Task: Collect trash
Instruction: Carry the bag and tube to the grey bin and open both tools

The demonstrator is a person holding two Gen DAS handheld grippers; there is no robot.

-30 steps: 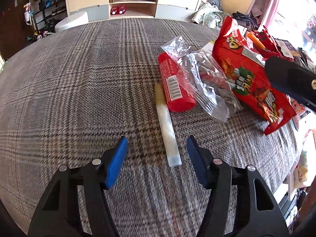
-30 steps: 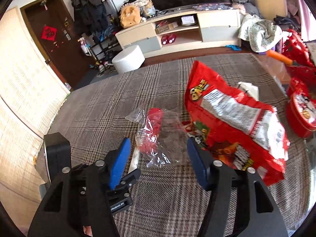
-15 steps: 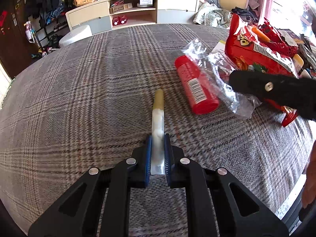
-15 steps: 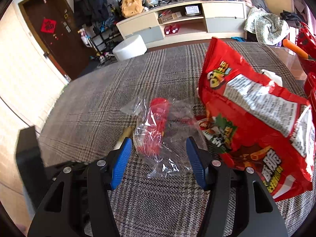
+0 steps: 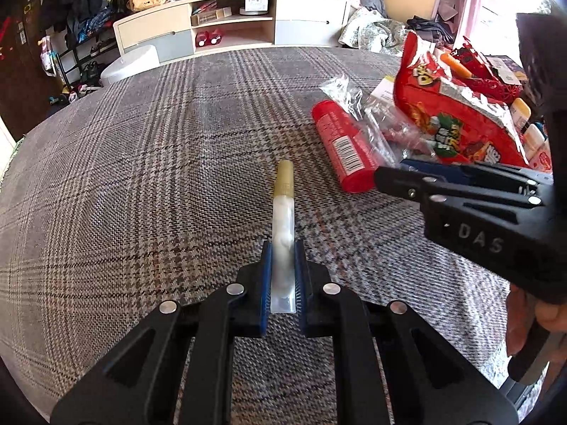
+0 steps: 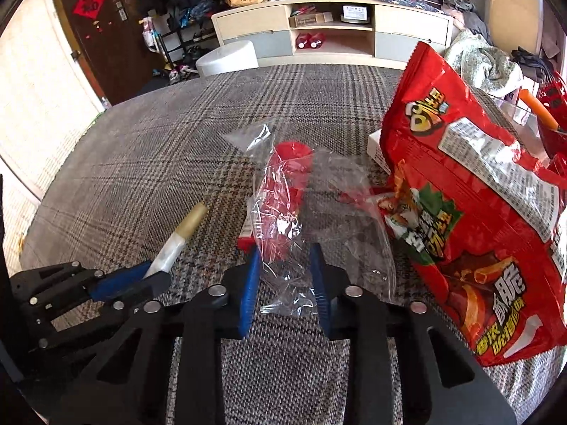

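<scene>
My left gripper (image 5: 282, 248) is shut on a white tube with a gold cap (image 5: 282, 212), which points away along the plaid cloth. The tube also shows in the right wrist view (image 6: 177, 241). My right gripper (image 6: 285, 258) has its jaws narrowed around the near edge of a crumpled clear plastic bag (image 6: 301, 212); the bag fills the gap between the pads. A red canister (image 5: 343, 148) lies under the bag. A big red snack bag (image 6: 467, 212) lies to the right. The right gripper also shows in the left wrist view (image 5: 397, 173).
The plaid-covered table (image 5: 141, 177) spreads left and far. A white box (image 6: 375, 148) lies behind the snack bag. Red items and an orange stick (image 5: 457, 63) crowd the right edge. A white stool (image 6: 226, 58) and a TV cabinet (image 6: 333, 32) stand beyond the table.
My left gripper closed on the white tube and lifted its near end. My right gripper moved forward onto the clear bag and its jaws narrowed around it.
</scene>
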